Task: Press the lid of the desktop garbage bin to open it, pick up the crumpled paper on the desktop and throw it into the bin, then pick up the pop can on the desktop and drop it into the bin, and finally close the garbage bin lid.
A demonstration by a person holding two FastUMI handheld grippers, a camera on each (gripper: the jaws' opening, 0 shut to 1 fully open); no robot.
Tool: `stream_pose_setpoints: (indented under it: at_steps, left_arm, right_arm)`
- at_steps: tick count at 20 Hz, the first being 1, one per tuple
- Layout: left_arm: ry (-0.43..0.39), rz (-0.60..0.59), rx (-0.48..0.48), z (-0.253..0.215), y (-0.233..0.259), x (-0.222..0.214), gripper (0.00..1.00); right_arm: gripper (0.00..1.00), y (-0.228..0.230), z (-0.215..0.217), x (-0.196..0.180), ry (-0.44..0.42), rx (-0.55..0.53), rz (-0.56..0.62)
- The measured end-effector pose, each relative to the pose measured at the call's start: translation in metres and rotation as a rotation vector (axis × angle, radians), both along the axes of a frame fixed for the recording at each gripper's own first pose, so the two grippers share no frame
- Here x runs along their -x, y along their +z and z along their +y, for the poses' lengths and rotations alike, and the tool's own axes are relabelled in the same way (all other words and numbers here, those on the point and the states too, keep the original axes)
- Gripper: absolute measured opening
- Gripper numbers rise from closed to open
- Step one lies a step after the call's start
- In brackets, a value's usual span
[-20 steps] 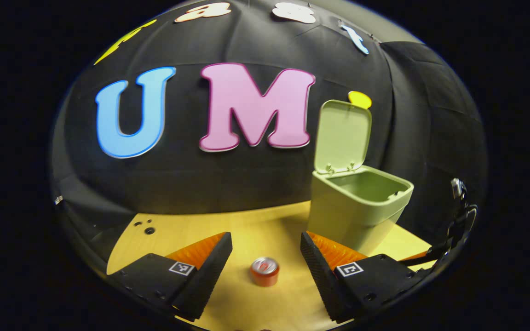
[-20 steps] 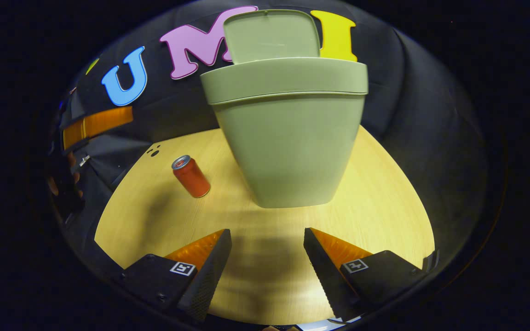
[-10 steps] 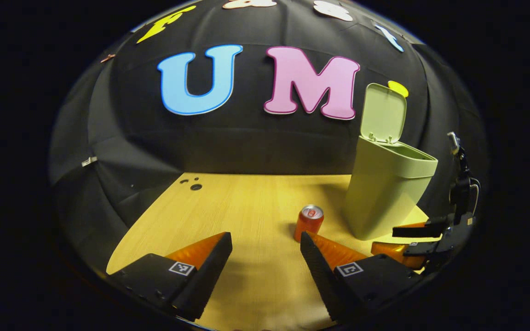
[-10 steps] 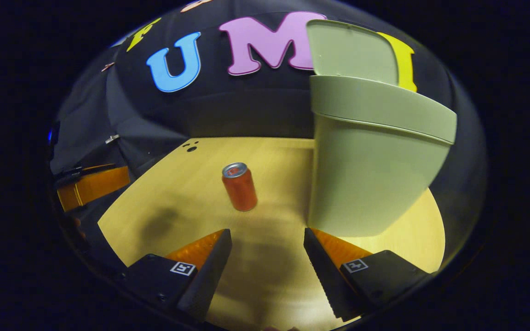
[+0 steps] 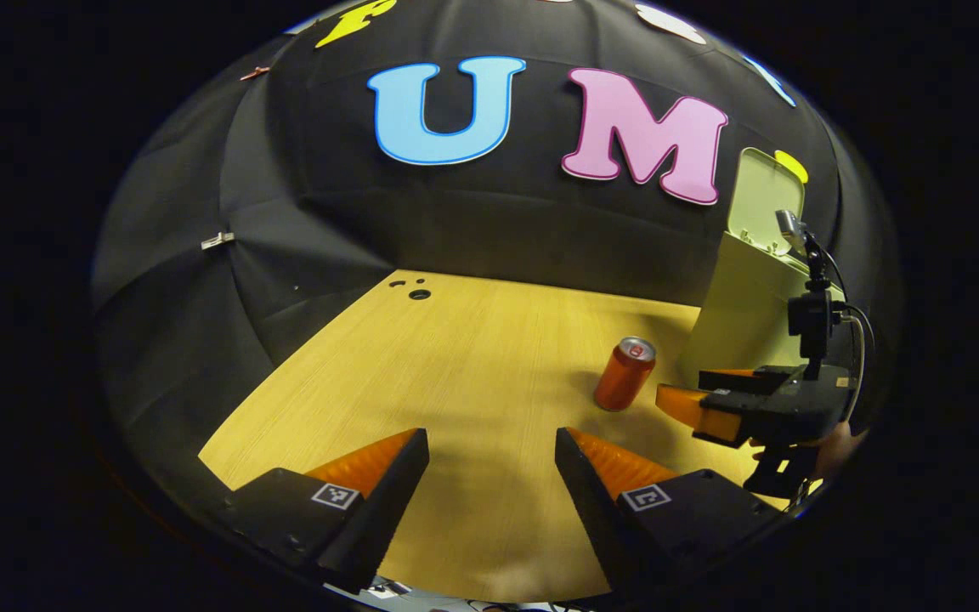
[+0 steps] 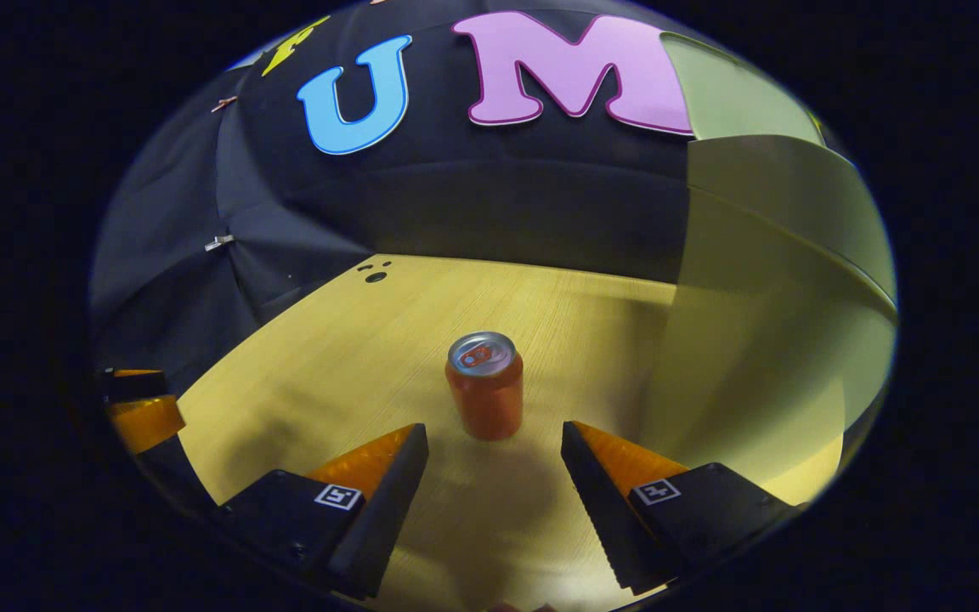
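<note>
The upright pop can (image 6: 484, 387) at twelve o'clock of the wide-open right gripper (image 6: 494, 446) — judged light, smooth, easily dented — is best taken mid-body.

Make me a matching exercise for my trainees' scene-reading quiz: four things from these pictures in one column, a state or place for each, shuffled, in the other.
Things
1. pop can
2. bin lid
3. right tongs
4. left tongs

States or places
A. raised, open
B. open, lined up with the can just ahead
C. upright on the desk beside the bin
D. open over bare desk, the can off to one side

Pairs: 1-C, 2-A, 3-B, 4-D
</note>
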State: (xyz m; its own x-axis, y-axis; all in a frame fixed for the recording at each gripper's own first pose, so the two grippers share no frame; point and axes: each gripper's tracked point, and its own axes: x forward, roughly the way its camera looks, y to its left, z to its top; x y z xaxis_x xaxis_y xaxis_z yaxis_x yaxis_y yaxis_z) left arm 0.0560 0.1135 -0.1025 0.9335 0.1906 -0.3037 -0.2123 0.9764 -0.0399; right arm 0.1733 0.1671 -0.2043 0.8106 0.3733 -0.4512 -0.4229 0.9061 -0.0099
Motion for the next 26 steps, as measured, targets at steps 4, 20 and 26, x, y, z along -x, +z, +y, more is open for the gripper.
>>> stream_pose_setpoints:
  at_steps: [4,20,26]
  left_arm:
    - [0.058,0.022,0.006,0.013,-0.008,0.002,0.96]
    - [0.111,0.059,0.019,0.008,-0.014,-0.005,0.96]
    - [0.067,0.057,0.000,-0.008,-0.011,-0.004,0.96]
  right_arm:
    - [0.99,-0.013,0.016,-0.027,0.006,0.025,-0.005]
    - [0.99,-0.039,0.034,-0.076,-0.014,0.014,0.013]
    - [0.83,-0.015,0.042,-0.063,0.054,0.034,-0.040]
